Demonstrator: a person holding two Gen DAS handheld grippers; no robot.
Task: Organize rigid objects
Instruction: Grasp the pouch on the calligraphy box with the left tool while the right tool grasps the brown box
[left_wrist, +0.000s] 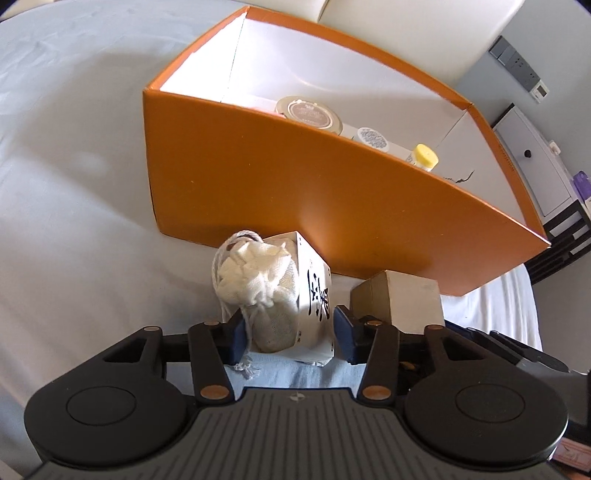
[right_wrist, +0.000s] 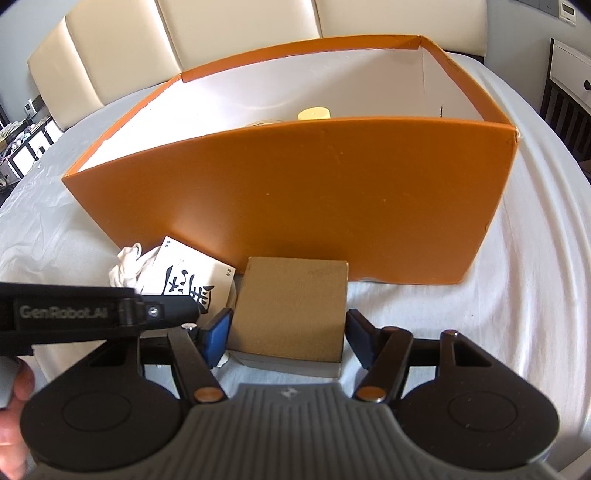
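Holds, in the left gripper (left_wrist: 288, 332), a white box (left_wrist: 314, 295) printed with black characters. Has one blue pad against the printed side and the other against the cloth pouch (left_wrist: 258, 280) bulging out of the open side. Appears clamped rather than merely straddling. Probably squeezes across box and pouch together so the soft bundle cannot spill on the lift.

Holds, in the right gripper (right_wrist: 286, 336), a plain brown box (right_wrist: 291, 295). Presses both pads on its opposite flat sides, low down and square to the faces, by the look of it a firm grip. Suits a rigid carton: parallel walls, nothing to slip or crush.

Leaves both boxes resting on the pale sheet (left_wrist: 74, 147), side by side and close together, just in front of the orange box (left_wrist: 258, 177). Keeps the two grippers nearly touching as a result, with the left one's black body crossing the right wrist view. Calls for care that neither knocks the other when raised.

Shows, beyond the tall orange wall, the white interior with a round tin (left_wrist: 308, 112), a smaller round lid (left_wrist: 373, 137) and a yellow-capped bottle (left_wrist: 424, 157) lined along the near side. Suggests the same destination for both boxes, with free floor further back. Requires a clear lift over the rim, given the wall's height.

Ends at cream padded panels (right_wrist: 110, 55) behind the orange box.
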